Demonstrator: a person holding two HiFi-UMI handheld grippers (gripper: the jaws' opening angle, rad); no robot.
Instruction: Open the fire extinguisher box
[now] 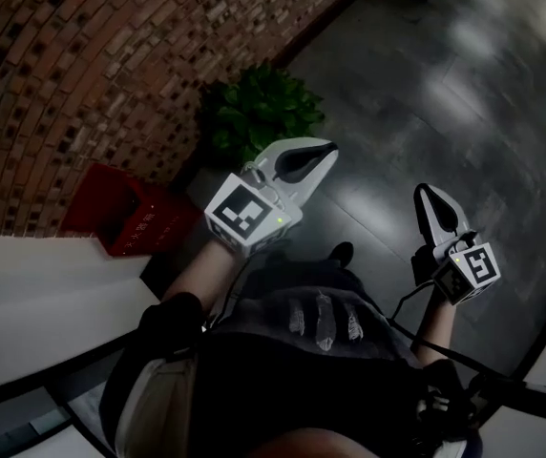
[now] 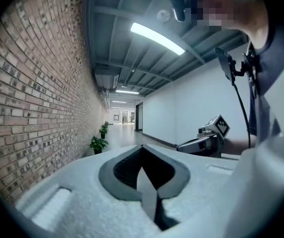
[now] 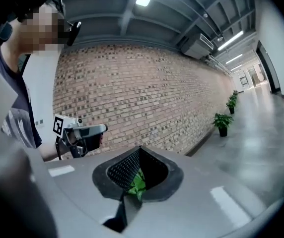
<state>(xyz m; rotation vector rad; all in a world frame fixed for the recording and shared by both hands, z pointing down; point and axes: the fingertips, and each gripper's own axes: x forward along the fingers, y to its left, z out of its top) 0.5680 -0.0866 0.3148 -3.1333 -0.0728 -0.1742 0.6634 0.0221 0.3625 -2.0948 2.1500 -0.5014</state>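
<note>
Left gripper (image 1: 325, 152): jaws shut tip to tip, nothing between them, held out level over the dark floor (image 1: 464, 93). Right gripper (image 1: 428, 198): jaws likewise drawn together and empty; the green that shows through the slot behind its tips is foliage beyond, not a thing held. Fire extinguisher box (image 1: 122, 208): red, standing on the floor at the floor's edge along the brick wall (image 1: 82, 55), just beside a white surface (image 1: 34, 294) at the lower left of the head view. Neither gripper touches it. The left gripper is the nearer, with its marker cube just beside the box in the head view but its tips aimed away toward the plant. The right gripper is well apart from the box, on the far side of the person's body. Whether the box's door or lid is latched cannot be told from this angle; no handle is visible. Potted plant (image 1: 265, 111): on the floor against the same wall, next along from the box. Step in hand, as judged: approach, with opening not begun. Next move, as judged: turn toward the wall, lower a gripper to the box's front, part its jaws and find the door's edge or catch.
</note>
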